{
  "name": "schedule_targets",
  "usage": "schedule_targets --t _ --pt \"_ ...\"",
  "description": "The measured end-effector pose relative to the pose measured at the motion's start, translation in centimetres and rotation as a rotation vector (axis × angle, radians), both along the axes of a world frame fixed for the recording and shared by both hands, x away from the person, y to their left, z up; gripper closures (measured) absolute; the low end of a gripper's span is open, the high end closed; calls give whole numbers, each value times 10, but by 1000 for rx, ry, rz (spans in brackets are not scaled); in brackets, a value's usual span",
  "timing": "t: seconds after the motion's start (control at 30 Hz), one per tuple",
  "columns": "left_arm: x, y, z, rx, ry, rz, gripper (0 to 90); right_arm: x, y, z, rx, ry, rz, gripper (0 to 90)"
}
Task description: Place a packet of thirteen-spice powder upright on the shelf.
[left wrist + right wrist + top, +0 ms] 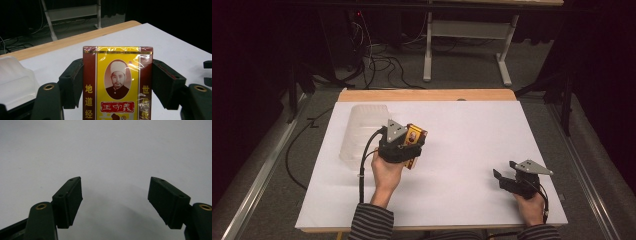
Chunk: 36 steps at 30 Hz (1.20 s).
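Yellow-and-maroon cardboard, wrapped in shiny film, sits clamped between the two black jaws of the left gripper [117,82], which a person holds above the white table [462,150]. The packet [117,85] stands upright in the left gripper view, its long axis running up and away from the jaws, one pad pressed on each narrow side and the printed face turned to the camera. In the high view the packet [414,137] pokes out beyond the left gripper [404,145], clear of the table surface, just to the right of a clear plastic bin [362,132] that rests on the table's left half. That bin [15,80] also shows as a frosted white shape at the left edge of the left gripper view, so it lies to the packet's left and very near. Judged from this, any drop into the bin would call for a short sideways carry toward it by the left hand, which is by far the nearer one. The right gripper [507,182] rests low near the table's front right corner, well apart from both packet and bin; its jaws stand wide apart over bare table in the right gripper view, with nothing between them.
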State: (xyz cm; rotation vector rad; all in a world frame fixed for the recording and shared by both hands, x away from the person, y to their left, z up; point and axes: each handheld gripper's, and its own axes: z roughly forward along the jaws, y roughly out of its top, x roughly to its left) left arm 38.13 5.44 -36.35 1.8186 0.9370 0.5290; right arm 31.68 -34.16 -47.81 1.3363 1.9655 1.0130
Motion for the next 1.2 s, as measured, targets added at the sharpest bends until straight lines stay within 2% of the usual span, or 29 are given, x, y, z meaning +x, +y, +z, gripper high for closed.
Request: schedule_targets --t 0.57,0.83,0.87,0.93,1.2 --pt "0 13 3 -1 -9 40 332 0 0 0 5 -1 -2 279" --pt "0 25 5 -1 -23 84 332 0 0 0 2 -2 -2 278" --pt "-1 28 6 17 -38 108 332 0 0 0 2 -3 -2 278" --pt "-1 31 6 20 -51 121 332 0 0 0 3 -4 -2 278" --pt "3 49 9 -4 -71 180 331 0 0 0 2 0 -5 278"
